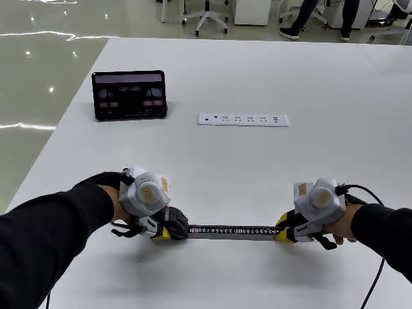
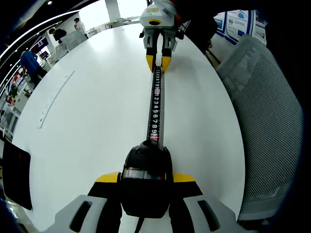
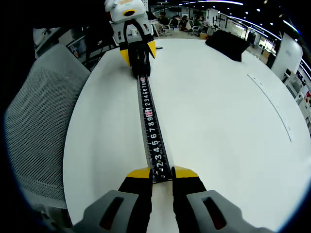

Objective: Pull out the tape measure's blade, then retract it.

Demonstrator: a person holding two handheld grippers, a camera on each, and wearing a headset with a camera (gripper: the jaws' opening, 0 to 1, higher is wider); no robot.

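Tape measure (image 1: 172,223) lies near on the table (image 1: 257,161) in the head view, blade (image 1: 232,230) out rightward. Left gripper view: my left fingers (image 2: 108,177) clamp its case (image 2: 146,179). Right gripper view: my right fingers (image 3: 139,173) pinch the blade's tip; a slip could snap it back.

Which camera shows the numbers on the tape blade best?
The right gripper view: the blade runs up from the right gripper, digits large, legible. The left gripper view shows them smaller past the case; the head view, a thin strip.
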